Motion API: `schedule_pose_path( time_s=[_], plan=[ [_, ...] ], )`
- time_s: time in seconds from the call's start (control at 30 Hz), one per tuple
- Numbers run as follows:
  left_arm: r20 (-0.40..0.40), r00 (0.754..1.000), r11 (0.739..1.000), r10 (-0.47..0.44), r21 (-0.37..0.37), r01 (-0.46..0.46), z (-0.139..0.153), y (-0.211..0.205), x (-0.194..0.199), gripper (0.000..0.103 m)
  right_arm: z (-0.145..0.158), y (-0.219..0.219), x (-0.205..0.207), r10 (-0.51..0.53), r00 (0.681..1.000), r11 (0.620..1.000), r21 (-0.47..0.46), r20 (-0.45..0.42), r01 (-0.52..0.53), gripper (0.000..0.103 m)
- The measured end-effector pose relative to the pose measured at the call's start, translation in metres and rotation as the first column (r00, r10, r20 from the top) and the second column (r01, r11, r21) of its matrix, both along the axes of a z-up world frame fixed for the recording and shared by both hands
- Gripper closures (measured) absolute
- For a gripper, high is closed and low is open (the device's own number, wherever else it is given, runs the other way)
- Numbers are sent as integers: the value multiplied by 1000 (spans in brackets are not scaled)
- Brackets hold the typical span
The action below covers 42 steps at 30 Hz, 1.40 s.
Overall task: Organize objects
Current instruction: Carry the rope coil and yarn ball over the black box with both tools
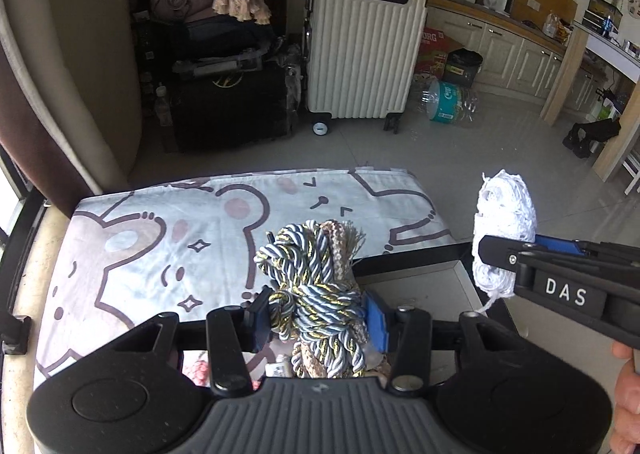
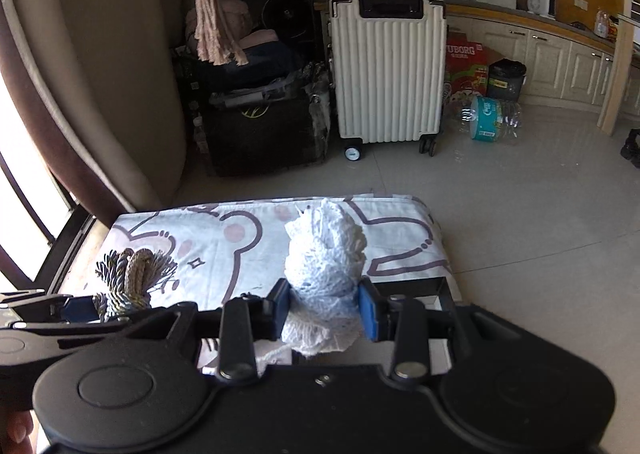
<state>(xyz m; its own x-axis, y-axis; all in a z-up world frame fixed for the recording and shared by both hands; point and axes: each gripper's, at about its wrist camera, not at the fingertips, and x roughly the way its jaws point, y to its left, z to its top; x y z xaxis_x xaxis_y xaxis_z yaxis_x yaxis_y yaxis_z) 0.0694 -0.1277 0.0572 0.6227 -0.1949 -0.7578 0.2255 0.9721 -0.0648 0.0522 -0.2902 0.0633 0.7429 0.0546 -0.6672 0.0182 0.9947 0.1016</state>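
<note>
My left gripper (image 1: 318, 320) is shut on a bundle of twisted cord (image 1: 316, 286), grey-blue, gold and beige, and holds it above the table covered with a bear-print cloth (image 1: 160, 246). My right gripper (image 2: 324, 312) is shut on a white bundle of knitted string (image 2: 324, 266) and holds it above the same table's right end. The white bundle also shows at the right of the left wrist view (image 1: 502, 234), held over a black-framed white tray (image 1: 424, 282). The cord bundle also shows at the left of the right wrist view (image 2: 132, 278).
The table's far edge drops to a tiled floor (image 1: 440, 158). Beyond stand a white suitcase (image 1: 362, 50), a black box with bags (image 1: 232, 106), water bottles (image 1: 448, 102) and kitchen cabinets. A curtain (image 1: 24, 94) hangs on the left.
</note>
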Motion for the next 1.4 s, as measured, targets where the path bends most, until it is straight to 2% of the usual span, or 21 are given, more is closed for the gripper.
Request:
schedule_pose_path(
  time_s=[0.17, 0.37, 0.73, 0.97, 1.4],
  plan=[
    [-40, 998, 999, -46, -17, 46, -29, -26, 12, 55, -31, -28, 11, -51, 997, 998, 27, -51, 53, 66],
    [-143, 988, 993, -64, -108, 48, -66, -40, 32, 55, -68, -50, 20, -76, 989, 997, 4, -123, 77, 66],
    [-230, 969, 992, -94, -103, 72, -113, -72, 54, 55, -123, -71, 38, -83, 966, 997, -18, -246, 81, 66],
    [-296, 953, 995, -65, -87, 41, -132, -81, 62, 55, -147, -71, 45, -44, 951, 999, -37, -305, 35, 66],
    [-306, 949, 997, -80, -46, 69, -137, -90, 58, 51, -168, -76, 45, -72, 931, 997, -36, -357, 63, 66]
  ],
)
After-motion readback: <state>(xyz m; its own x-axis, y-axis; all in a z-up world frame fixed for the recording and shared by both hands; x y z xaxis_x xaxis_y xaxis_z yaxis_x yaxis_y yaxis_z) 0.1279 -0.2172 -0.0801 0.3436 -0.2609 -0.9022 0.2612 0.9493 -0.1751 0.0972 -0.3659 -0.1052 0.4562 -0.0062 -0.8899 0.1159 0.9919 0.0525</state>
